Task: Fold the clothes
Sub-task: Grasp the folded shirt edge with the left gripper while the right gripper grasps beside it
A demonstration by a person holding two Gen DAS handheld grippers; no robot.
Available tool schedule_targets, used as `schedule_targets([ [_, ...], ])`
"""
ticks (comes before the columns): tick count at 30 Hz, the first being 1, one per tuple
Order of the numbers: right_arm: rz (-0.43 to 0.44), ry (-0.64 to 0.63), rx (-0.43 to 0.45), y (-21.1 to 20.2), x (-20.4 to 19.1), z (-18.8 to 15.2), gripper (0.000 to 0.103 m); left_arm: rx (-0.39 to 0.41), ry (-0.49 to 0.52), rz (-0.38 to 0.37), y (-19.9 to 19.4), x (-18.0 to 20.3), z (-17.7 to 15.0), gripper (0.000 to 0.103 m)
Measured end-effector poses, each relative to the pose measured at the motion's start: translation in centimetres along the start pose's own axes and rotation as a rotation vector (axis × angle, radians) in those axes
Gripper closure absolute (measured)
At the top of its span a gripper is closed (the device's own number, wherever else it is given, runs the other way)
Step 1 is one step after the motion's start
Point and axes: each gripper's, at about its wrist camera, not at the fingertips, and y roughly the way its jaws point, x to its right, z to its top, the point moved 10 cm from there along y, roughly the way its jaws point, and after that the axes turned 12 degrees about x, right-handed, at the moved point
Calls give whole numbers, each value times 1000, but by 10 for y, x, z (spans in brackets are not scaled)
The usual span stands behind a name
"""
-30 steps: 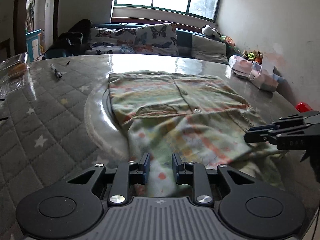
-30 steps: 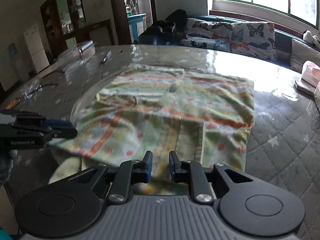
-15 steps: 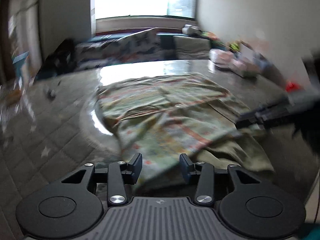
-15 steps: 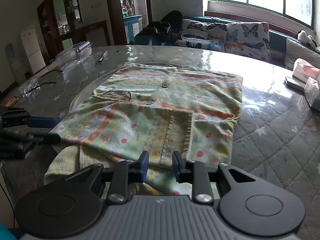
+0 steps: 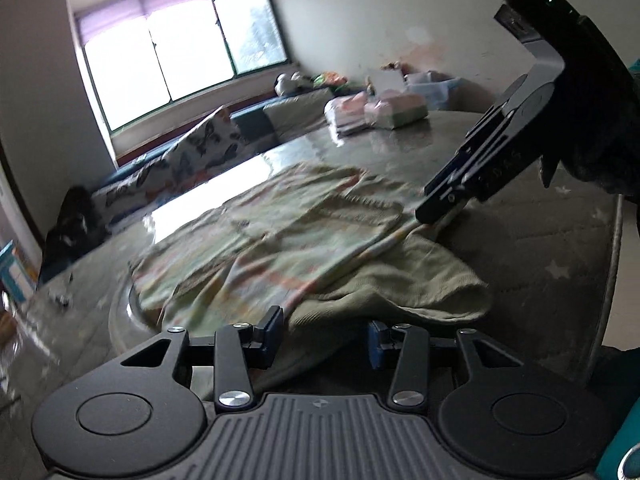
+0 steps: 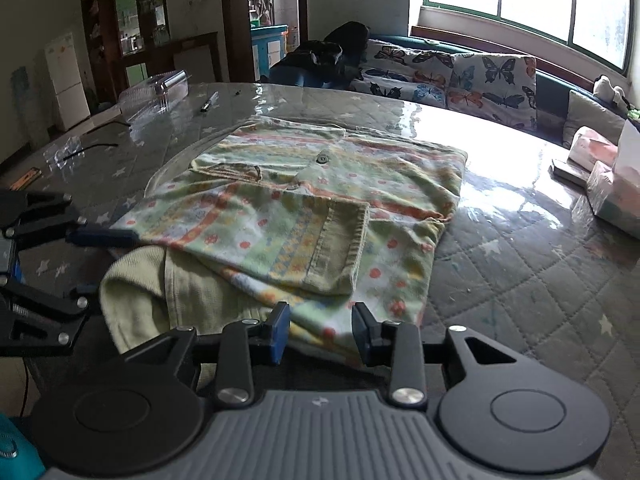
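The shirt (image 6: 304, 208) lies flat in the middle of the frame in the right wrist view, on the quilted table (image 6: 520, 264). It is a patterned, buttoned garment with its lower part folded up over itself, so a hemmed edge runs across the centre. A plain green inner layer (image 6: 136, 280) bulges out at the lower left of the fold.

The right gripper (image 6: 319, 332) sits at the bottom centre of that view, its jaws spread apart and holding nothing; the near edge of the shirt lies just beyond the fingertips. The left gripper (image 5: 323, 338) at the bottom centre of the left wrist view is likewise spread wide and empty, with the green layer just past its fingers.

In the left wrist view, the right gripper appears at the upper right, its tip close to the folded edge of the shirt; contact cannot be told.

A pen (image 6: 209, 101) lies at the upper left of the right wrist view, well apart from the shirt. Butterfly cushions (image 6: 452, 76) line the sofa beyond the table, and tissue packs (image 6: 592, 152) sit at the right edge.
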Motion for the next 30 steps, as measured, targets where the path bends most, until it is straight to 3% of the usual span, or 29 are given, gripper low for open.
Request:
schedule_targets([
  [18,39,-114,-15,-17,-13,-13,59,69,55,-71,7,11,12,58],
  [19,41,-116,-14,-18,-13,-14,58,71,60,-77,7,12,11,60],
  [23,45,-122,-17,-18,-13,-15,56,91,50,-90,5,12,14,90],
  [29,67,-150,-23,-19,-15,-19,53,96,-118,-48,9,-18,25,97],
  [30,72,-159,-15,-18,-18,-17,48,96,-155,-37,11,-25,28,97],
])
